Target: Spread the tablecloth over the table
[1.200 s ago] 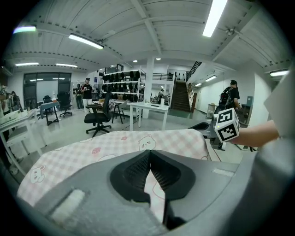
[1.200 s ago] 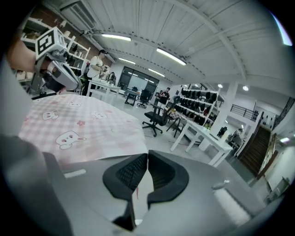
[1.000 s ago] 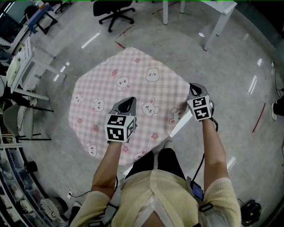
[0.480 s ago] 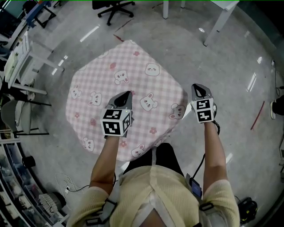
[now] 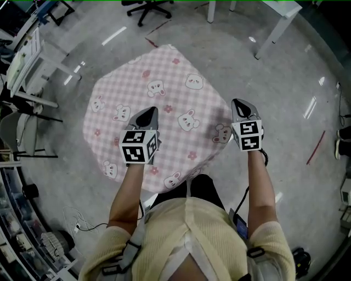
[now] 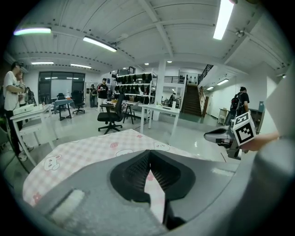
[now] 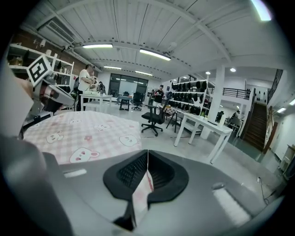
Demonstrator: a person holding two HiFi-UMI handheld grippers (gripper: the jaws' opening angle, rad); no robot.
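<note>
A pink checked tablecloth (image 5: 159,82) printed with bears and bunnies lies over the table in the middle of the head view. My left gripper (image 5: 147,113) hovers over its near half, shut on a thin fold of the tablecloth (image 6: 156,193) that shows between its jaws. My right gripper (image 5: 240,104) is at the cloth's right corner, also shut, with a strip of the tablecloth (image 7: 142,191) pinched between its jaws. The left gripper view shows the cloth (image 6: 87,147) stretching ahead and the right gripper (image 6: 217,135) off to the right. In the right gripper view the left gripper (image 7: 54,94) is at far left.
A black office chair (image 5: 147,6) and a white table's legs (image 5: 271,30) stand beyond the cloth. White shelving (image 5: 24,66) and a chair (image 5: 15,144) line the left side. Red tape marks (image 5: 315,147) lie on the grey floor. People (image 6: 13,92) stand in the background.
The cloth's near right edge has been drawn toward me and now covers the white table edge that showed a second ago. Both grippers have risen a little, the left also shifting left.
</note>
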